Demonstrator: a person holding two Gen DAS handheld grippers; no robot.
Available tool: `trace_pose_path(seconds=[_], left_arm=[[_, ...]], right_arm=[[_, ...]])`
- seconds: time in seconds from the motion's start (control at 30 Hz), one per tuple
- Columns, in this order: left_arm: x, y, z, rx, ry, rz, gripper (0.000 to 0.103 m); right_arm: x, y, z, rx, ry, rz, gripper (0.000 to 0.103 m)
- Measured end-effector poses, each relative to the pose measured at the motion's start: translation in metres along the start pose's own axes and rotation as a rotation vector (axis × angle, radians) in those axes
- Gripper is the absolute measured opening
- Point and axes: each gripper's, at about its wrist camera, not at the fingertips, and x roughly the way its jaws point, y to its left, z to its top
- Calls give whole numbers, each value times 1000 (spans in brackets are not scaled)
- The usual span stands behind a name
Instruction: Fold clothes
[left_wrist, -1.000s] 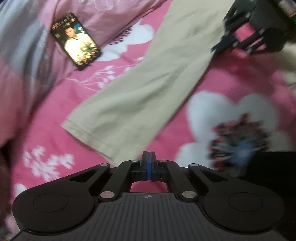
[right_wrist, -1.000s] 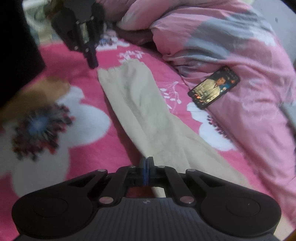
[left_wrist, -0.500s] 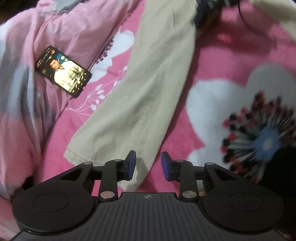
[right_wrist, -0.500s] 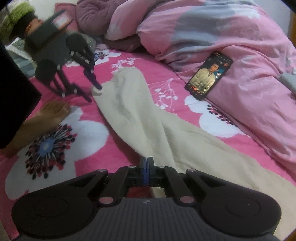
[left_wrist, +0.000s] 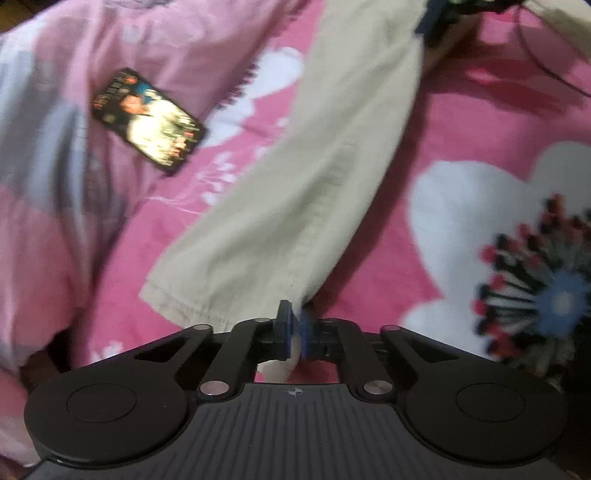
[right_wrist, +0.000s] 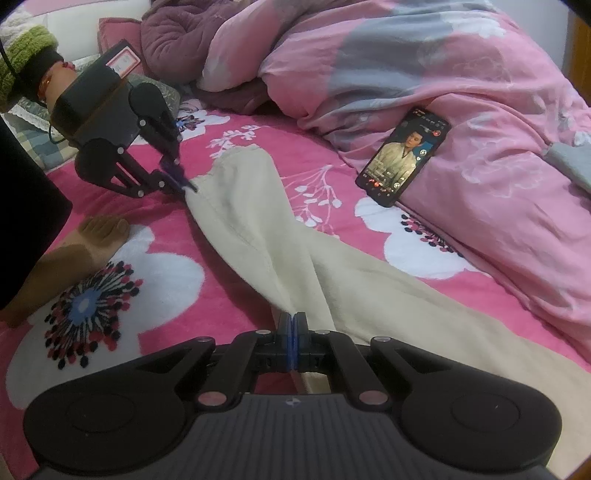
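Long beige cotton trousers (right_wrist: 266, 221) lying stretched on the pink flowered bed sheet (right_wrist: 170, 273), beside a black phone with a lit screen (right_wrist: 404, 157) leaning on the pink and grey quilt (right_wrist: 443, 74). Left claw (left_wrist: 294, 330) closed on the hem corner of one leg, cloth pinched between the blue pads. Right claw (right_wrist: 291, 339) closed too, gripping the trousers further up, where the two legs meet. Long axis running from one claw to the other, hem pointing toward the left claw. For a lengthwise fold, probably hem end to be carried toward the right claw.
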Motion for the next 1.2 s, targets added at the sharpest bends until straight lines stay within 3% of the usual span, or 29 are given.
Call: trace_pose_path(seconds=[0.23, 0.43, 0.9, 1.0, 1.07, 1.2], left_arm=[[-26, -10, 1, 56, 100, -331, 0], [-47, -19, 1, 95, 191, -617, 0], [-22, -41, -15, 84, 348, -691, 3], [-17, -45, -18, 81, 382, -706, 4], [-18, -33, -22, 61, 421, -705, 9], [-21, -8, -31, 23, 497, -703, 24]], right_arm=[[-18, -1, -8, -16, 4, 141, 0], [-16, 5, -21, 23, 59, 221, 0], [-11, 18, -51, 117, 188, 406, 3], [-26, 12, -59, 206, 184, 451, 3], [-42, -5, -66, 298, 171, 406, 4], [-88, -63, -94, 625, 93, 260, 4]])
